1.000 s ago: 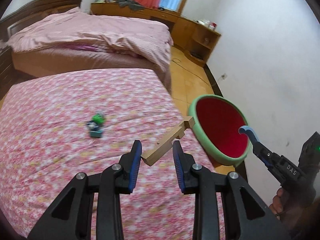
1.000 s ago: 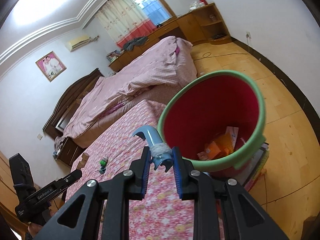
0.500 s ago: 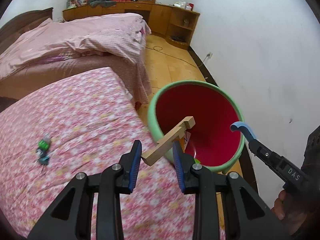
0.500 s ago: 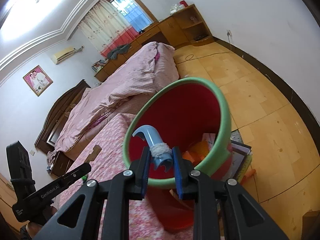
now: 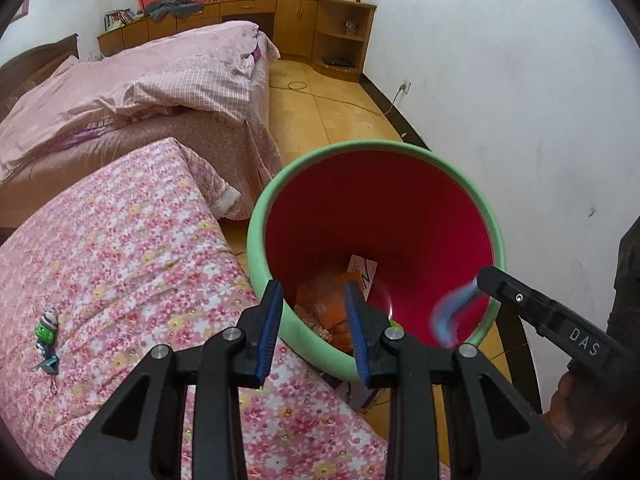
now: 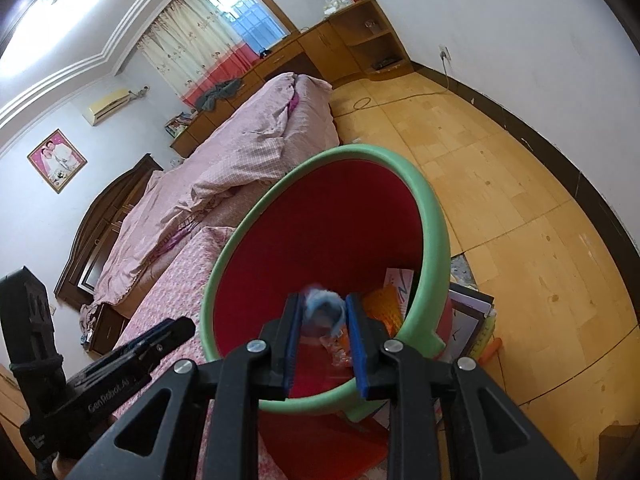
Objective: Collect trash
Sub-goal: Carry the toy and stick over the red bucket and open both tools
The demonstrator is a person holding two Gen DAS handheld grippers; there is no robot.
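while both tools are hanging over the red bin with the green rim point(image 5: 256, 232), which is standing on the floor just beside the flowered bed point(image 5: 120, 260), the step in hand is looking like the drop. the left tool point(image 5: 312, 292) is pointing down into the mouth of the bin; its jaws have just been opening, and they are standing spread with nothing between them. the right tool point(image 6: 322, 304) is also aiming into the bin, and a blue curved piece point(image 6: 324, 310) is sitting between its pads. this piece is showing blurred while the tool is sharp, so i am not able to tell if the pads are pressing on it or if it is slipping out.

to do this well, the person is needing to keep the right tool well inside the rim, open it fully, and wait until the piece is falling down to the orange wrappers point(image 5: 320, 302) at the bottom. the curved end is maybe catching on a pad, so a small shake is helping. the two tools are working near each other, so lifting them out one after the other is safer. a small green thing point(image 5: 46, 326) is lying on the bed, well apart from the bin, and it is probably waiting as the next trash.
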